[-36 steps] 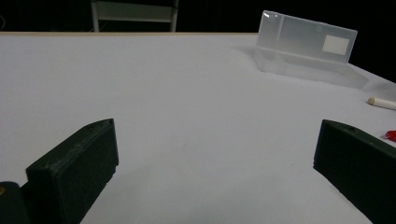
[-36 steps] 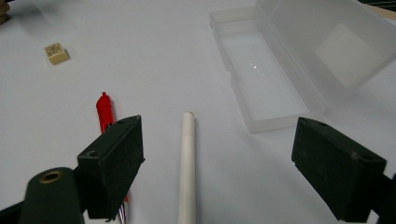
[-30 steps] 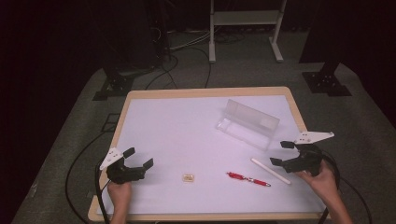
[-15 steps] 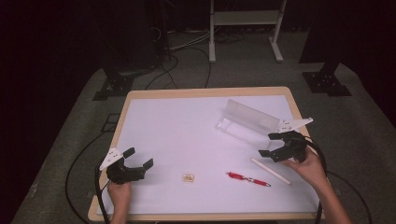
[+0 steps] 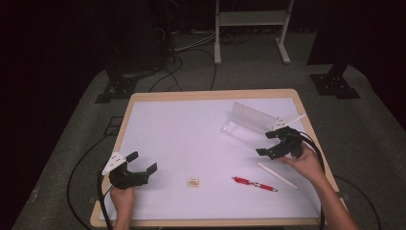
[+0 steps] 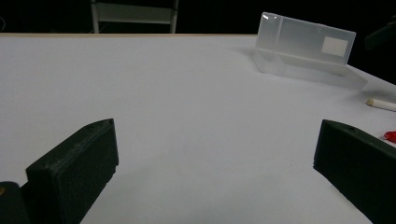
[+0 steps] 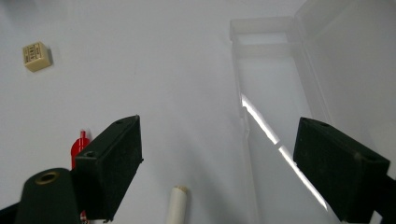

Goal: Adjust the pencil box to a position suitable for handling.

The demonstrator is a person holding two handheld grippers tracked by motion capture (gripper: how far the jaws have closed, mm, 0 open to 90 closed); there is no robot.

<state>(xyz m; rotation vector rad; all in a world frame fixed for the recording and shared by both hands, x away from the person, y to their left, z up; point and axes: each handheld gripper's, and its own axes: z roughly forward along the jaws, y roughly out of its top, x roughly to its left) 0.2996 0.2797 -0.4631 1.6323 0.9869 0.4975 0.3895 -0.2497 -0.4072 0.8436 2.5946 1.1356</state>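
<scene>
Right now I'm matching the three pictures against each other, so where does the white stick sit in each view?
High view: the white stick lies near the table's front right, beside the red pen.
Left gripper view: its tip shows at the right edge.
Right gripper view: one end rises from the bottom middle.
Shared landmark: the clear plastic case, open beyond the stick.
</scene>
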